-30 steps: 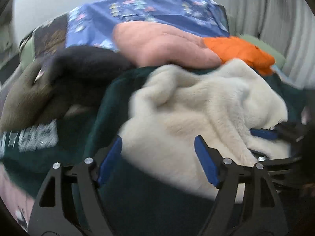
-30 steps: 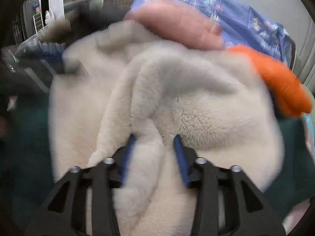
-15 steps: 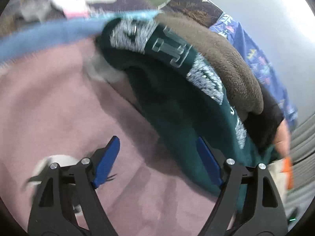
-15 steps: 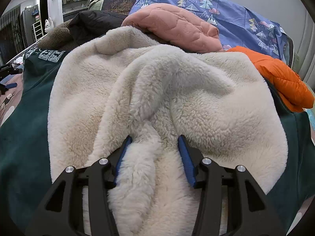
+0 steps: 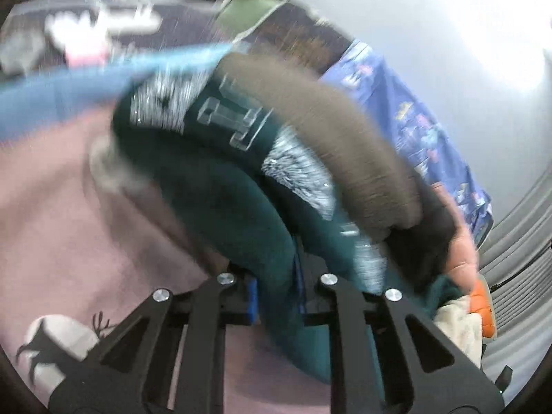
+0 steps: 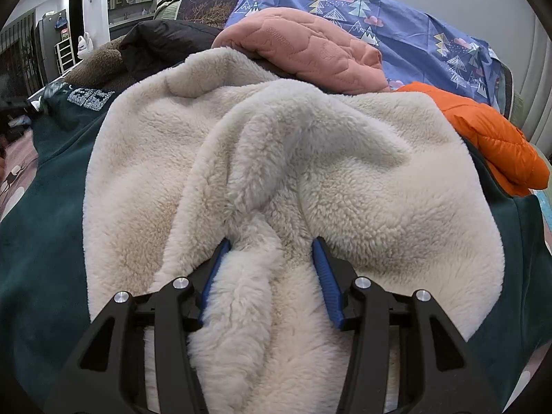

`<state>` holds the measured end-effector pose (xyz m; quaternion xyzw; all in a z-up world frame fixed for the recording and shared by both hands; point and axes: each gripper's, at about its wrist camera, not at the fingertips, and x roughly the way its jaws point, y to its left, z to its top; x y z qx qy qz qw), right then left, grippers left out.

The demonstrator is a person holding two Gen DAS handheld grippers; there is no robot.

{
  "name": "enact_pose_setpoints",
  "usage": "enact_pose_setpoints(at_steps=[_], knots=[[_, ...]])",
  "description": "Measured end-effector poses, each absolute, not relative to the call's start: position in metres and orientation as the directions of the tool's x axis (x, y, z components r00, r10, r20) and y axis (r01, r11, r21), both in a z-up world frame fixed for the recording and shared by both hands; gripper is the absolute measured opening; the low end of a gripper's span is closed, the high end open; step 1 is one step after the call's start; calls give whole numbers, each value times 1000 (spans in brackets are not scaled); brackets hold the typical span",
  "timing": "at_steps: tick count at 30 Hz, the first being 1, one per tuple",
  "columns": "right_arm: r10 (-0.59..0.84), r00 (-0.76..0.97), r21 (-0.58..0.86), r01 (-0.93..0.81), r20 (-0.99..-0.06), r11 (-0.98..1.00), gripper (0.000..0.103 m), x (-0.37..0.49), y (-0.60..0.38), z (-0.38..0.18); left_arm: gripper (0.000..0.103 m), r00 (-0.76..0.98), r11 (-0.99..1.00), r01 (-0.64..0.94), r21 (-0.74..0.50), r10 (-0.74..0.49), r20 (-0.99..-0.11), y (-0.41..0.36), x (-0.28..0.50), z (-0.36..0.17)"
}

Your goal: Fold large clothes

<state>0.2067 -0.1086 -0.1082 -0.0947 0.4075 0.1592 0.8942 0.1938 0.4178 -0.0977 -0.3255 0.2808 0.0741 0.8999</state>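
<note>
Left gripper (image 5: pixel 276 296): the jaws have just been closing and now stand clamped on a fold of the dark green garment (image 5: pixel 220 193), at its edge where it meets the pink bedcover (image 5: pixel 69 241). One second ago this gripper was spread wide above the cream fleece with nothing between its pads; half a second ago it was over the bedcover, still wide, with the green edge lying between the pads. The view is motion-blurred, so the exact depth of the bite cannot be read.

Right gripper (image 6: pixel 270 276): the jaws stand about half open, pressed against a thick ridge of the cream fleece lining (image 6: pixel 310 158) between the two blue pads. Its view and grip match the earlier frames.

Meaning for the task: the garment, green outside with printed white lettering (image 5: pixel 234 120) and fleece inside, lies spread on the bed and is now held at two points. In my judgement this completes the acquisition step; the next step is probably to lift or draw the green edge across to form a fold.

Beyond the garment: a brown fleece (image 5: pixel 327 131), a black garment (image 6: pixel 165 45), a pink quilted jacket (image 6: pixel 310 55), an orange puffer jacket (image 6: pixel 490 138) and a blue patterned sheet (image 6: pixel 414 31) are heaped against the wall.
</note>
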Motion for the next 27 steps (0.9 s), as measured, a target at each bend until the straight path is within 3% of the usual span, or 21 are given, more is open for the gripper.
enact_pose_setpoints(at_steps=[4,6,9,13,16,18,21,27], knots=[[208,618,-40,-362,-758,931,50,207,-109,-108,15,900,880,-196,-433,-13,-435,364,179,-21],[208,618,-40,-363,-758,931,50,207,-110,-108,14,925,931,-77,-358,-67,-375,318,179,17],[214,616,-32,-363,-758,931,50,208,-110,-108,14,918,968,105,-230,-183,-352,244,185,46],[225,617,-17,-361,-754,932,50,207,-111,-106,14,861,957,287,-42,-277,-426,136,202,41],[241,613,3,-362,-752,932,50,208,-113,-106,17,782,931,363,25,-290,-552,77,224,4],[249,611,14,-363,-751,932,51,208,-114,-106,18,749,922,384,39,-287,-597,61,233,-16],[259,609,26,-364,-749,931,51,209,-114,-105,29,721,916,397,57,-273,-637,51,237,-36],[263,609,30,-365,-749,931,52,208,-114,-105,43,700,918,395,45,-269,-662,66,218,-52]])
